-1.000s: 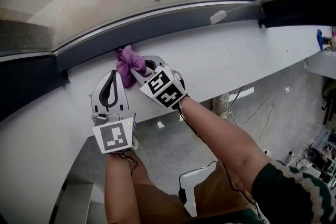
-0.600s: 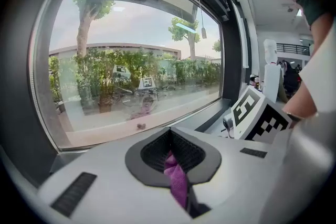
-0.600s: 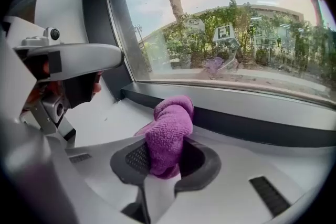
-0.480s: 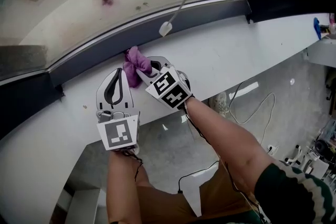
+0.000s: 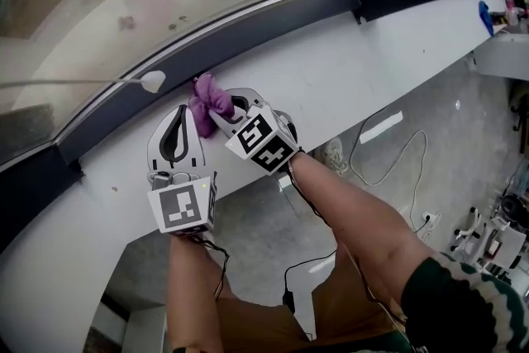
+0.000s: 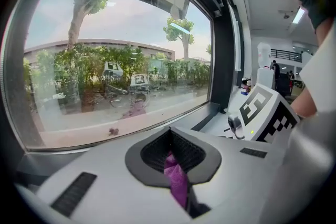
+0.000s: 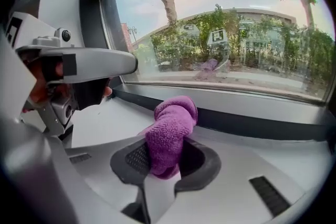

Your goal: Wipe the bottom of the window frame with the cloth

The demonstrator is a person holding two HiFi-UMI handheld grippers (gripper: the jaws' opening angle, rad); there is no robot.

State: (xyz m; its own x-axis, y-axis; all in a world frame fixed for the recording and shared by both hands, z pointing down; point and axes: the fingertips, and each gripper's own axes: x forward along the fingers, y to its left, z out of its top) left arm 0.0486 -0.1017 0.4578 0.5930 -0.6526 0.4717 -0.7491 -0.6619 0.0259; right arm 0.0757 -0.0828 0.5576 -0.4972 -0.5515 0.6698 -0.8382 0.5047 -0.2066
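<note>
A purple cloth (image 5: pixel 210 98) is bunched against the dark bottom strip of the window frame (image 5: pixel 273 16), just above the white sill (image 5: pixel 347 87). My right gripper (image 5: pixel 221 113) is shut on the cloth (image 7: pixel 170 128), which bulges out past its tips and touches the frame (image 7: pixel 252 123). My left gripper (image 5: pixel 179 113) lies on the sill right beside it, to the left, with its jaws together. In the left gripper view a thin purple sliver shows in the seam of the left gripper (image 6: pixel 173 157); I cannot tell what it is.
A white cord pull (image 5: pixel 153 81) hangs in front of the glass, left of the cloth. A blue object (image 5: pixel 483 12) sits at the sill's far right end. Below the sill lie the floor and loose cables (image 5: pixel 397 169). The person's forearms reach up from below.
Both grippers and the cloth have slid to the right along the frame; the frame joint at the right is now nearer. The cord pull has swung across to the cloth's left.
</note>
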